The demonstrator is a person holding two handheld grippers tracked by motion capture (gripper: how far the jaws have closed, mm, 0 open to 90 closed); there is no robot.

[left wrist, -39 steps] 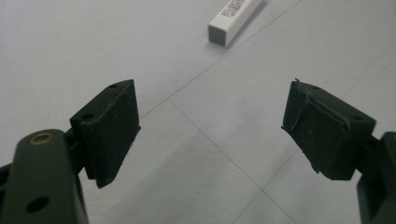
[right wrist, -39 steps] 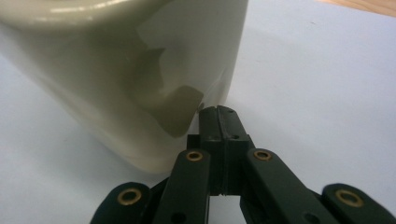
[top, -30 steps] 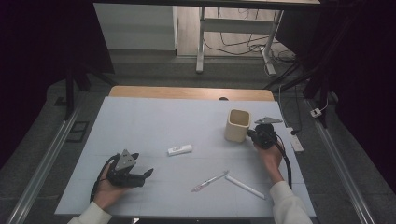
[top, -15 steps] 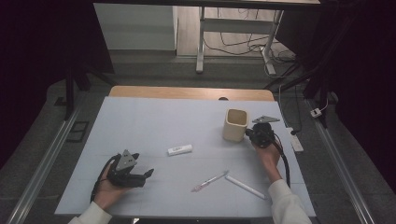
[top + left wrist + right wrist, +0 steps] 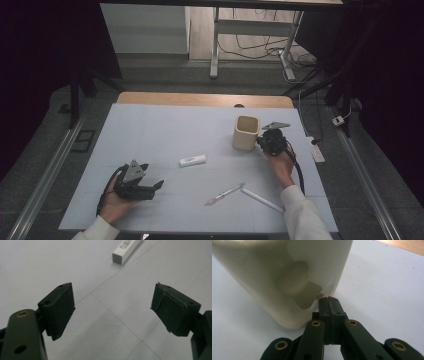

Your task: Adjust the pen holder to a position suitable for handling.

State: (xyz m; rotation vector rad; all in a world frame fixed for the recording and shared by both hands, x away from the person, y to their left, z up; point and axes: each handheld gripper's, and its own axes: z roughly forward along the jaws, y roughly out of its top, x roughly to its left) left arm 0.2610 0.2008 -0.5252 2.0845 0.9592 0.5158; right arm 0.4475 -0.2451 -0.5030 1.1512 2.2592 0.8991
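A cream square cup [image 5: 246,132] stands upright at the right of the pale table mat [image 5: 165,130]. My right gripper [image 5: 261,142] is shut with nothing between its jaws. Its tips rest against the cup's right side low down. In the right gripper view the closed tips [image 5: 329,300] meet the cup wall [image 5: 287,277] beside a round dent in it. My left gripper [image 5: 156,185] lies low at the front left, open and empty. In the left gripper view its pads [image 5: 61,307] stand wide apart over bare mat, and a white box [image 5: 125,250] lies beyond them.
The small white box [image 5: 193,160] lies mid-table. A pen [image 5: 225,194] and a white stick [image 5: 262,200] lie near the front, left of the right forearm. A wooden table edge [image 5: 200,99] runs along the back, with floor and cables beyond.
The right gripper has edged to the left, and the cup has slid a little left with it. The left gripper has stayed where it was.
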